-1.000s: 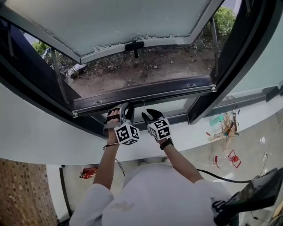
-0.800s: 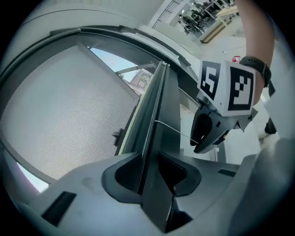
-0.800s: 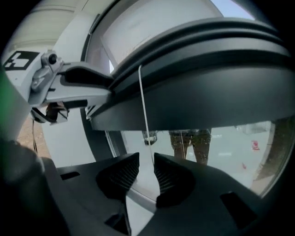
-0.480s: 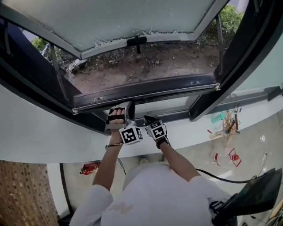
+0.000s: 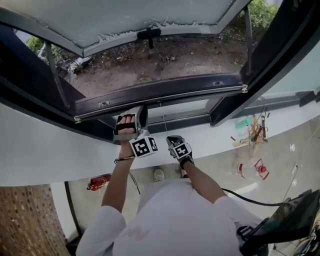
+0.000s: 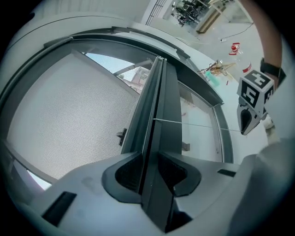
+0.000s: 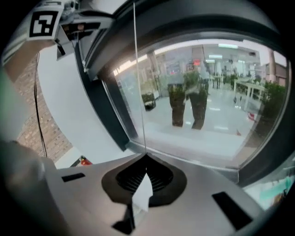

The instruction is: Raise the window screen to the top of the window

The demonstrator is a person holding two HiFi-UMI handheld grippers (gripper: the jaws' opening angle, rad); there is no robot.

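Note:
The window screen's dark bottom bar (image 5: 165, 90) runs across the open window frame. My left gripper (image 5: 134, 114) is shut on that bar; in the left gripper view the bar (image 6: 154, 115) runs straight out from between the pressed jaws (image 6: 150, 173), with fine mesh (image 6: 69, 115) to its left. A thin pull cord (image 5: 161, 112) hangs from the bar. My right gripper (image 5: 172, 140), lower and near the white sill, has just closed its jaws on the cord (image 7: 137, 69). A white tab (image 7: 142, 196) sits between its jaws (image 7: 145, 173).
The glazed sash (image 5: 150, 15) with its dark handle (image 5: 150, 34) swings outward above bare ground. A white sill (image 5: 50, 150) curves below the frame. On the floor are a red extinguisher (image 5: 97, 182) and clutter (image 5: 255, 132) at the right.
My right gripper has dropped from beside the bar to well below it, and its jaws look narrower. The left gripper has stayed on the bar.

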